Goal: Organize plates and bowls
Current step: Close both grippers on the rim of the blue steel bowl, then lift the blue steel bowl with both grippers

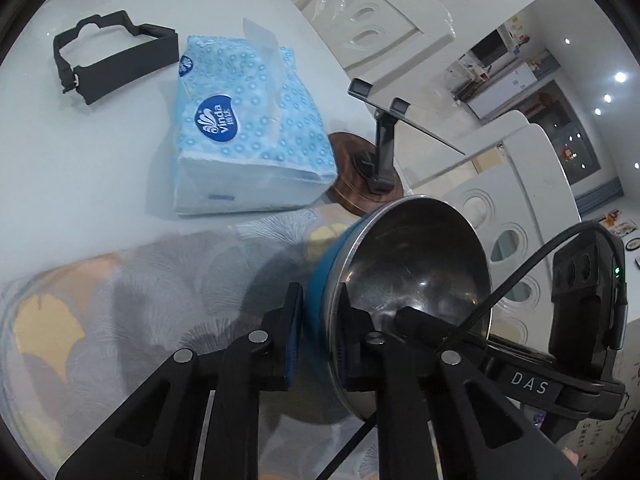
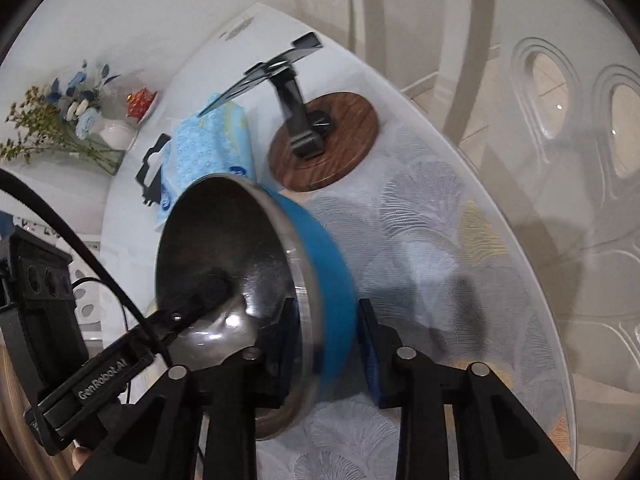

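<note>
A: Gripping the bowl (image 1: 400,272) on its rim from two opposite sides. Left gripper (image 1: 320,328) pinching the wall, one finger (image 1: 294,320) on the blue outside, the other inside on the steel.

B: Seeing the same from the other side. Right gripper (image 2: 328,340) pinching the rim too, inner finger (image 2: 280,344) against the steel, outer pad just beside the blue wall, probably touching.

A: Holding the bowl tilted, nearly on edge, in the air above the patterned mat (image 1: 160,280). Not resting on it.

B: Hanging on the near side of the wooden stand base (image 2: 324,144), with the tissue pack (image 1: 244,128) next to that base.

A: Both hands being equally near, each one at its own side of the rim. Bowl's mouth turning toward the right hand's side.

B: Needing probably to level it before setting it down. No plates showing near the stand base, so not telling where it belongs.
</note>
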The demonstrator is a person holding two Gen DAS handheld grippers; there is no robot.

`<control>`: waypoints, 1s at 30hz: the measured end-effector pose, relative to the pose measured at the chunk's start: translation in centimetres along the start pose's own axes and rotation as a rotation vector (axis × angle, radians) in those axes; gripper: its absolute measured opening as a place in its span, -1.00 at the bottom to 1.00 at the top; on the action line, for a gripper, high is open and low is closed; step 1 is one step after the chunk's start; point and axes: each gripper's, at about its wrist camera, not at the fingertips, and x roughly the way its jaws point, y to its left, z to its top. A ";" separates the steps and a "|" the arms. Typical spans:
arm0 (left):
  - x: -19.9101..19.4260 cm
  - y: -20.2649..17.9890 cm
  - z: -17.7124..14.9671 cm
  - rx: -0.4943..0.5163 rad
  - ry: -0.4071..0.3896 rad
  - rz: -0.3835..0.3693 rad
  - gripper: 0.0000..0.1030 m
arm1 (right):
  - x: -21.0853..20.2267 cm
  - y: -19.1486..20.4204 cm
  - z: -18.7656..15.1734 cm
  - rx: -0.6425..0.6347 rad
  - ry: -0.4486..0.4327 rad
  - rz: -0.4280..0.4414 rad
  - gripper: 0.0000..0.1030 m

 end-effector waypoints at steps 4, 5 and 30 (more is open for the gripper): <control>-0.3 0.1 -0.6 0.000 0.003 0.021 -0.80 | -0.5 0.6 -0.2 -0.023 -0.005 -0.008 -0.45; -0.5 0.2 -0.7 -0.007 0.003 0.018 -0.79 | -0.6 0.7 -0.3 -0.027 -0.007 -0.007 -0.45; -15.9 -5.6 -6.6 0.020 -0.209 -0.036 -0.74 | -12.7 8.1 -7.8 -0.168 -0.063 0.054 -0.45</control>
